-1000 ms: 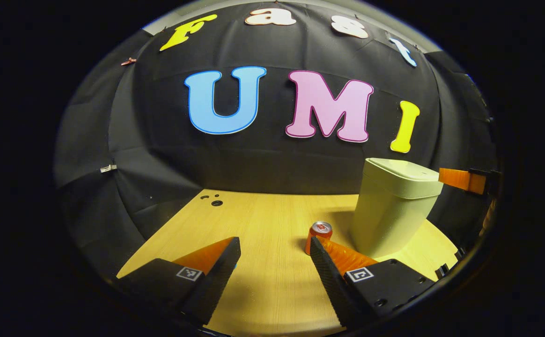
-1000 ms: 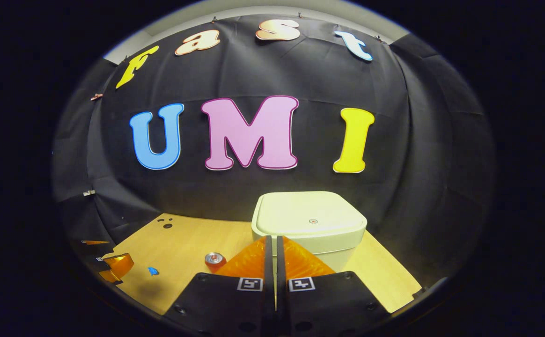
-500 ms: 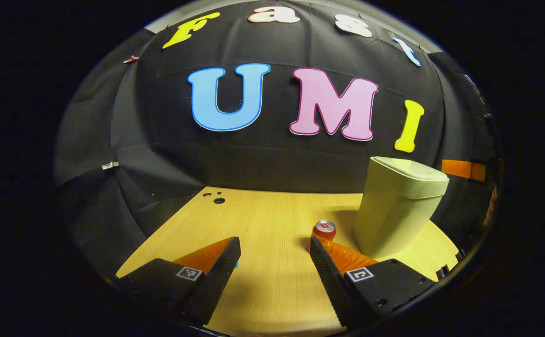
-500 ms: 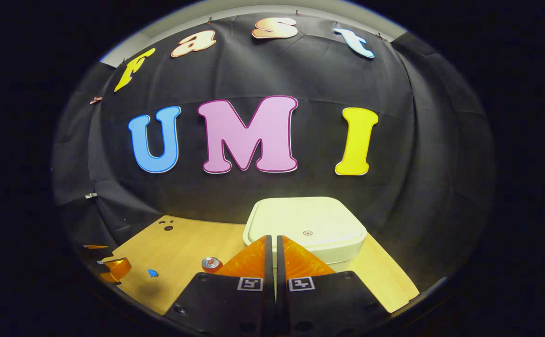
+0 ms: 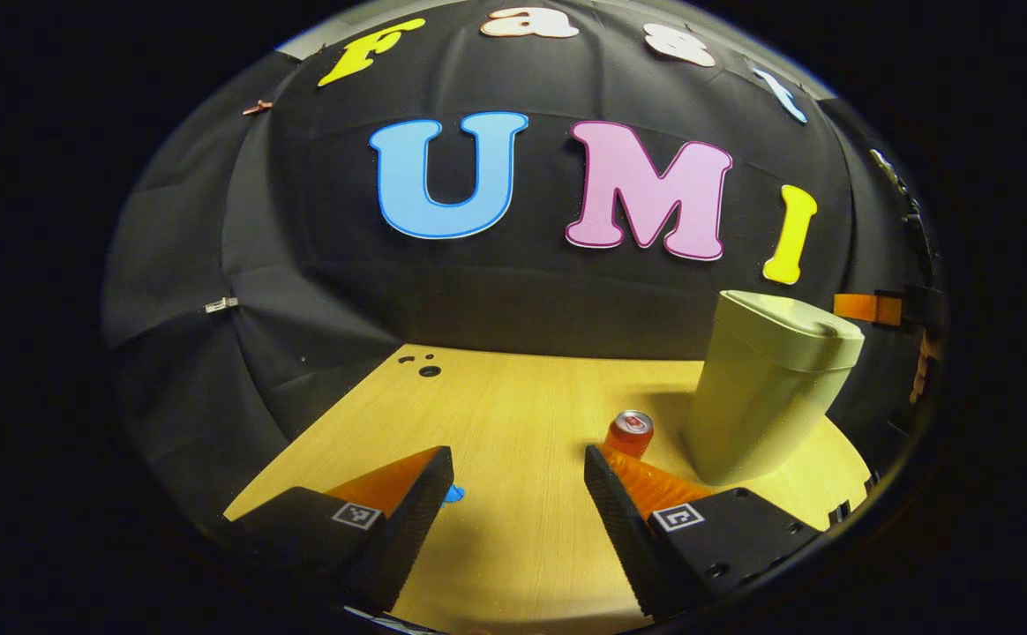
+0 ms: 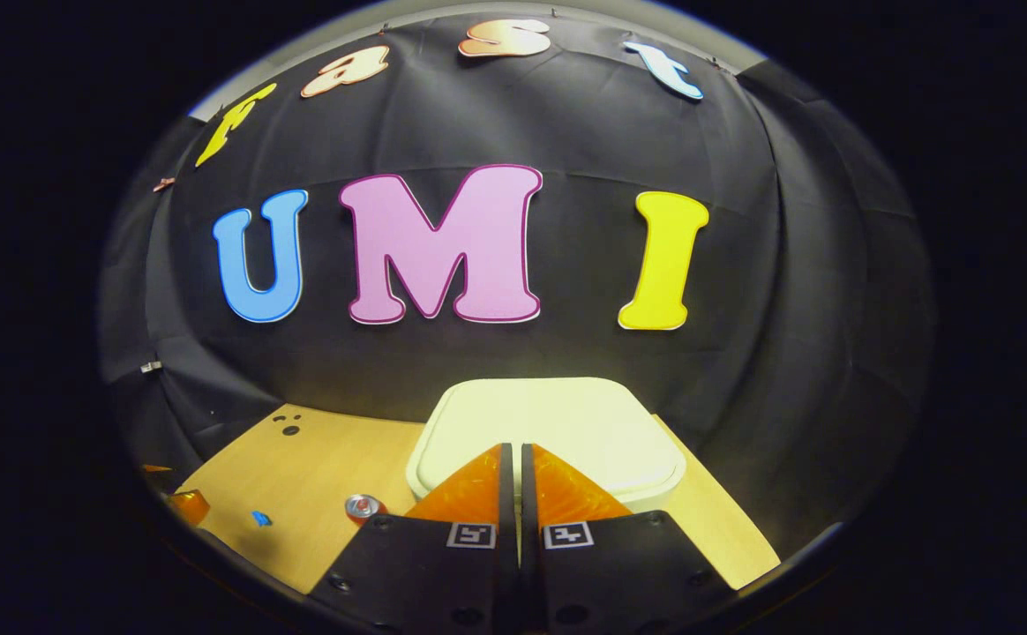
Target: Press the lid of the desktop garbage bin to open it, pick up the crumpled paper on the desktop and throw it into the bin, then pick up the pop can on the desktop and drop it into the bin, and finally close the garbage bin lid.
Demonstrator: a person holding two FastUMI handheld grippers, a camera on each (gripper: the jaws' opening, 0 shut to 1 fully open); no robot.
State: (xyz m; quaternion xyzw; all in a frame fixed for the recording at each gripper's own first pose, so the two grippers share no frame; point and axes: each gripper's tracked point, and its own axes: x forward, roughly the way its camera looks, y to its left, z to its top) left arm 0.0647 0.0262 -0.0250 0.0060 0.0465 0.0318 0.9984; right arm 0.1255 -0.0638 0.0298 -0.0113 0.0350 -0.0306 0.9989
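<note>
Your desk (image 5: 513,414) carries the bin (image 6: 549,432), lid down, so it can be pressed from above. Your right gripper (image 6: 513,454), fingers together (a blunt pressing tip), hovers at the lid. Your left gripper (image 5: 518,467) waits, fingers apart, near the can (image 5: 630,432). Crumpled paper: cannot tell where.
</note>
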